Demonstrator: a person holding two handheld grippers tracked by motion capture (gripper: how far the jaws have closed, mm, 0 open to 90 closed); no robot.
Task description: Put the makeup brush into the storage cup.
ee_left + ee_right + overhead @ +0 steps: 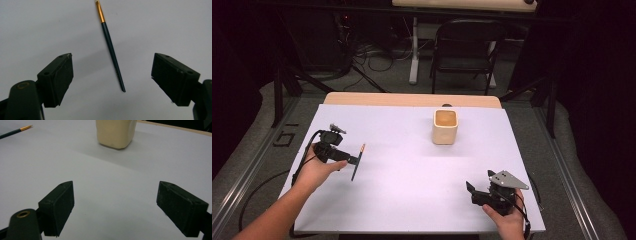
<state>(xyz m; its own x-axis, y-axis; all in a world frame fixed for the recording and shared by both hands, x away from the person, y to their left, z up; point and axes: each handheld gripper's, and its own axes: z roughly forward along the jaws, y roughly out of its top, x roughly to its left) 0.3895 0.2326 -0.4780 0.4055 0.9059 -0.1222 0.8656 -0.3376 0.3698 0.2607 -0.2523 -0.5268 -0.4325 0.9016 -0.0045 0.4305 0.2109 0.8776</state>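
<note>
A thin paintbrush [358, 162] with a dark handle and a gold ferrule lies flat on the white sheet [412, 170] at the left. My left gripper [352, 161] points at it from the left, held in a hand. In the left gripper view the paintbrush [111, 50] lies between the open jaws of my left gripper [112, 57], and neither pad touches it. A cream square cup [445, 126] stands upright at the back middle. Near the front right, my right gripper [480, 182] is open with nothing in it. In the right gripper view, my right gripper [116, 183] faces the cup [116, 132], with the paintbrush [15, 130] at the far left.
The white sheet covers a wooden table whose far edge [412, 99] shows behind it. A dark folding chair [467, 50] and cables on the floor lie beyond the table. Bare sheet stretches between the two grippers and in front of the cup.
</note>
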